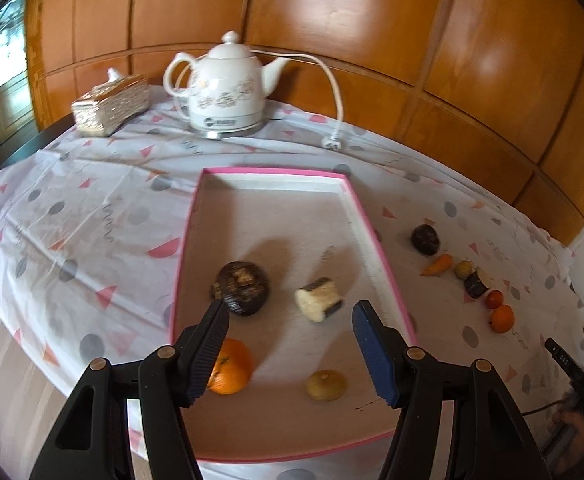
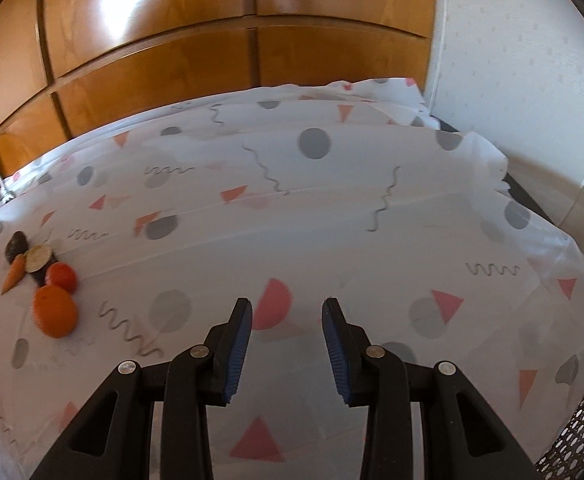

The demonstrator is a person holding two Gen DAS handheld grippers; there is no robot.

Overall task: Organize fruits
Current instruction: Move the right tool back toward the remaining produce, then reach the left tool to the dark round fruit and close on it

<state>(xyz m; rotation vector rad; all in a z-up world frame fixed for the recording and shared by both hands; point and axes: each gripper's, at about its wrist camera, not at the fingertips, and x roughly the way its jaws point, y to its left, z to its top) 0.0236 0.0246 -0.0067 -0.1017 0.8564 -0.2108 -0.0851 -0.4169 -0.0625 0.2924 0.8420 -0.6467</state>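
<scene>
Left gripper (image 1: 289, 312) stands wide and empty above the pink tray (image 1: 372, 224); a corn piece (image 1: 319, 299) lies between its fingers. Right gripper (image 2: 287, 310), narrowly parted, holds nothing; the orange (image 2: 55, 311) lies well left.

bare cloth (image 2: 312, 208) ahead, fruit cluster (image 2: 43, 280) leftward

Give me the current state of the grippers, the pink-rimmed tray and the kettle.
Left gripper: open, empty, above the tray.
Right gripper: open, empty, over bare tablecloth.
Pink-rimmed rectangular tray: holds four pieces, including a large orange.
White ceramic electric kettle: upright, lid on, plug lying loose on the cloth.
Small orange: outside the tray, on the cloth.
</scene>
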